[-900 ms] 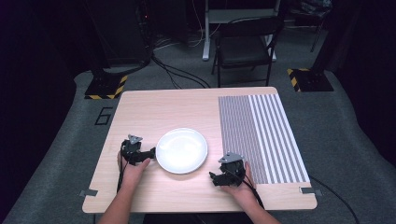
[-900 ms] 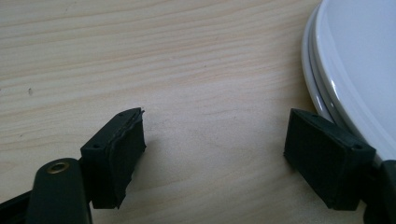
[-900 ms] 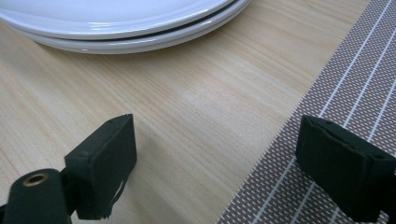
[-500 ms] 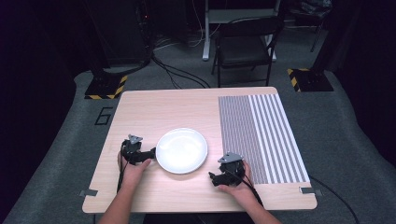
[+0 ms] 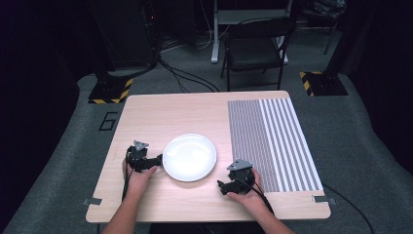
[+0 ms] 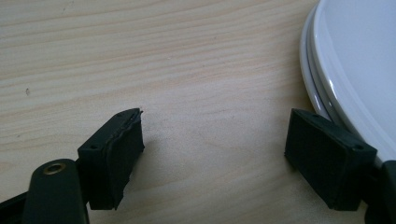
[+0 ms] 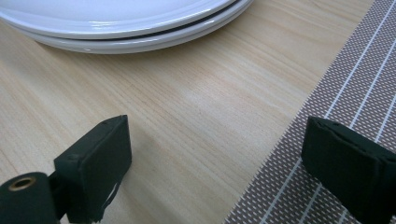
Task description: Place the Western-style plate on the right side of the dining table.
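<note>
While both gripper views crop the stacked white plates (image 5: 189, 156), they sit mid-table; left gripper (image 5: 157, 160) at their rim and right gripper (image 5: 221, 186) by the striped mat (image 5: 272, 141) gape wide, bare wood between.

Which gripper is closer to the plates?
Left. The left gripper sits right at the edge of the plates; the right gripper rests farther off, beside the striped mat.

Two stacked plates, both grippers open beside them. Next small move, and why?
Probably ease the left gripper sideways toward the white plates so one jaw can slip under the top rim. Its jaws stand wide open over bare table, with one jaw already beside the stack's edge. The right gripper sits open, farther off, partly over the striped mat.
</note>
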The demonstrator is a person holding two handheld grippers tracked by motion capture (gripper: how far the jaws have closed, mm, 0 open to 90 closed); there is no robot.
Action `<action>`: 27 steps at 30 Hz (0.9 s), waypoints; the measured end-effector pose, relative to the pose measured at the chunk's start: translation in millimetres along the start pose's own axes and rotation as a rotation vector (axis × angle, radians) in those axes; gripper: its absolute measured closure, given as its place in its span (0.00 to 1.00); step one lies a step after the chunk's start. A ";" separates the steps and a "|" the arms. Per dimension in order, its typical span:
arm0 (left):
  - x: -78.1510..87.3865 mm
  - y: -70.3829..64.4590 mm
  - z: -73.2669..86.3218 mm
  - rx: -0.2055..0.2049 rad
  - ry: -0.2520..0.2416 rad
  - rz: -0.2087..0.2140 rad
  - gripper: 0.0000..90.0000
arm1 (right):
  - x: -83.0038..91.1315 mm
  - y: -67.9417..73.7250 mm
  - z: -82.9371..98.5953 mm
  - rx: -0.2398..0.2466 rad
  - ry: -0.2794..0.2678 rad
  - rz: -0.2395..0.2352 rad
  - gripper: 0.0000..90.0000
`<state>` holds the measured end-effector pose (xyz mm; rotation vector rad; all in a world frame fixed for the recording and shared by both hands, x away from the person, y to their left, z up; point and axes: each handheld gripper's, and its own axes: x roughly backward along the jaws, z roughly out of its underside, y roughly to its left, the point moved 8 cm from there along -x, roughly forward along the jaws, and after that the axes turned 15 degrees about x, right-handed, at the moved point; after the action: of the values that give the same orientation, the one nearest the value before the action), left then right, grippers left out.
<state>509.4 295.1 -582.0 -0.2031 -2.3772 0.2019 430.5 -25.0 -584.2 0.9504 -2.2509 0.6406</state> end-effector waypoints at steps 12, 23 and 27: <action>1.7 0.6 -2.1 0.019 -0.028 -0.003 0.41 | 3.4 -5.8 0.1 -0.043 -0.024 0.053 0.28; 10.0 -10.8 -8.2 0.030 -0.001 0.010 0.57 | 7.6 -5.4 -4.4 -0.061 -0.052 0.054 0.40; 16.0 -14.9 -14.6 0.027 -0.022 0.021 0.56 | 9.9 -6.7 -6.6 -0.065 -0.060 0.059 0.43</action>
<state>506.5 285.1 -557.9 -0.2143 -2.3941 0.2470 432.4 -29.6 -571.5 0.8853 -2.3452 0.5672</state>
